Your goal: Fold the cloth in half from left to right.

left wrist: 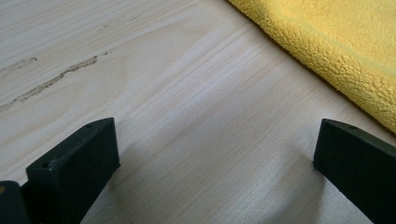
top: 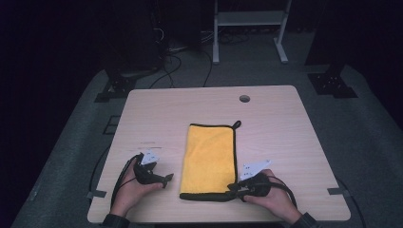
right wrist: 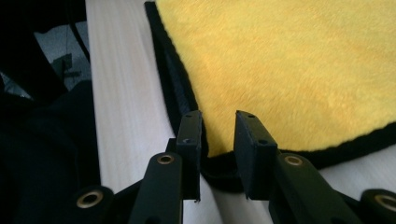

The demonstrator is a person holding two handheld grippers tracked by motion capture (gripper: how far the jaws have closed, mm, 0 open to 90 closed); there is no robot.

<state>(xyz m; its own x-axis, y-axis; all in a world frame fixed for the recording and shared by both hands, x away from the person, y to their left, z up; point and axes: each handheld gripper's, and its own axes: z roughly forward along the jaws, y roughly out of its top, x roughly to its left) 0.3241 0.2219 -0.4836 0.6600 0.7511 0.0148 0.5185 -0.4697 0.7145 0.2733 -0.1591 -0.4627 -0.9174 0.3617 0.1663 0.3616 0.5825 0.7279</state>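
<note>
A yellow towel (top: 209,156) with a black border lies folded in a long rectangle on the middle of the wooden table (top: 280,128). My left gripper (top: 165,179) rests on the table left of the towel's near end, jaws wide apart. In the left gripper view (left wrist: 217,144) bare wood lies between them, and the towel's fuzzy edge (left wrist: 327,46) is at the upper right. My right gripper (top: 233,187) is at the towel's near right corner. In the right gripper view (right wrist: 218,128) its jaws stand a narrow gap apart over the black-edged corner (right wrist: 219,175), with the yellow pile (right wrist: 303,60) beyond.
The towel's hanging loop (top: 236,124) sticks out at its far right corner. A round cable hole (top: 244,99) sits near the table's far edge. The table's near edge runs just behind both hands. Cables and a white stand (top: 249,28) are on the dark floor beyond.
</note>
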